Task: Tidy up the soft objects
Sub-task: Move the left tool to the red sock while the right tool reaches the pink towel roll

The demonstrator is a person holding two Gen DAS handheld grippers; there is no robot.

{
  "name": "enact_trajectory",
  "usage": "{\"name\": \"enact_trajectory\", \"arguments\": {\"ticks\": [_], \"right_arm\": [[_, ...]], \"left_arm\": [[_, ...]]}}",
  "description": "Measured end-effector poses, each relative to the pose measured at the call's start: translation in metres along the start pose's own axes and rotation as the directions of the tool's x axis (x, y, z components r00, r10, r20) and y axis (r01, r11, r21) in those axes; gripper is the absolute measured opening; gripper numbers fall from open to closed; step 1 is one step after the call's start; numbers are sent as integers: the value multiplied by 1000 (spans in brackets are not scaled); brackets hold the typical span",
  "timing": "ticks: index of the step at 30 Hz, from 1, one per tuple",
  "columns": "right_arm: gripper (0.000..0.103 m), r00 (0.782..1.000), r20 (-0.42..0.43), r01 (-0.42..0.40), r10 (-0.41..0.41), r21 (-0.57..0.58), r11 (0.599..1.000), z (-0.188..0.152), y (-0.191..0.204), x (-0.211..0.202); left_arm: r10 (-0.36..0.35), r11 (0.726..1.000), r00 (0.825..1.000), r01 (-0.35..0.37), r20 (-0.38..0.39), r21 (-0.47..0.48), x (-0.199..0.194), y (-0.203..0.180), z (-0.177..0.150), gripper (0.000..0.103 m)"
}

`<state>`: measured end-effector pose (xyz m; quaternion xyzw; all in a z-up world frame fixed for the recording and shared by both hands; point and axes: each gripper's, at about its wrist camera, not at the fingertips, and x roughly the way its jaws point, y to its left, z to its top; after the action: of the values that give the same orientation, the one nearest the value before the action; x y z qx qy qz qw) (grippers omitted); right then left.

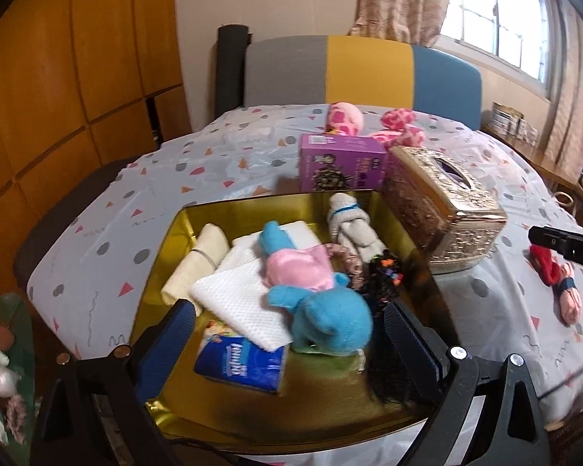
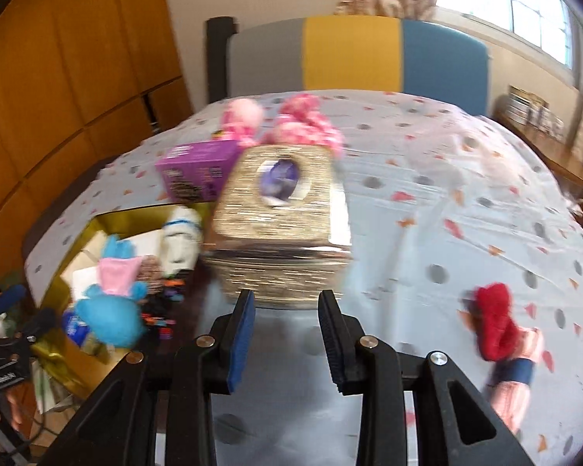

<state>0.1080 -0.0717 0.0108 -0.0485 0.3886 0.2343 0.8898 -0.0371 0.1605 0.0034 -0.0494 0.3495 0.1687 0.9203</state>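
Observation:
A gold tray (image 1: pixel 182 217) holds a blue plush in a pink top (image 1: pixel 311 291), white cloths (image 1: pixel 237 295), a rolled cream cloth (image 1: pixel 198 264), a cream doll (image 1: pixel 353 225), a tissue pack (image 1: pixel 241 365) and a dark speckled cloth (image 1: pixel 384 275). My left gripper (image 1: pixel 289 339) is open and empty, jaws wide over the tray's near end beside the plush. My right gripper (image 2: pixel 287 312) is open and empty, in front of the gold tissue box (image 2: pixel 280 225). A red and pink doll (image 2: pixel 501 334) lies to its right on the table; it also shows in the left wrist view (image 1: pixel 559 279).
A purple box (image 1: pixel 342 163) stands behind the tray, with the gold tissue box (image 1: pixel 443 209) to its right. Pink spotted plush toys (image 1: pixel 373 124) lie at the table's far side. A grey, yellow and blue chair (image 1: pixel 365 73) stands beyond. The patterned tablecloth (image 2: pixel 447 202) covers the table.

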Motion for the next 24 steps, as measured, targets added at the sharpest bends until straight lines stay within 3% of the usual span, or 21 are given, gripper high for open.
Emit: {"name": "enact_trajectory", "arguments": {"ticks": [6,11,15,18,20,22,24], "right_arm": [[34,991,2,133,-134,116,984,-4,-76,-12],[39,955,22,279,-295,262,924,-13,-153,-30],[39,923,-5,342,-384,468,815,-35,-220,-41],[39,931,-36,286,-363,689,665,-58,-266,-50],[39,935,-52,271,-352,745,609,-70,-281,-53],[39,946,-54,241,-321,779,579,-76,-286,-52],[39,962,-61,209,-267,793,573,-78,-288,-46]], "left_arm": [[-64,997,998,64,3,45,-3,-21,7,100],[-167,979,986,166,-2,121,-8,-51,13,103],[-268,941,963,265,-13,210,-13,-85,15,103],[-328,910,944,327,-39,253,-12,-110,16,103],[-380,885,922,387,-80,257,-7,-127,15,103],[-409,871,906,423,-109,250,-3,-141,16,103],[-435,854,889,457,-142,246,1,-159,16,103]]}}
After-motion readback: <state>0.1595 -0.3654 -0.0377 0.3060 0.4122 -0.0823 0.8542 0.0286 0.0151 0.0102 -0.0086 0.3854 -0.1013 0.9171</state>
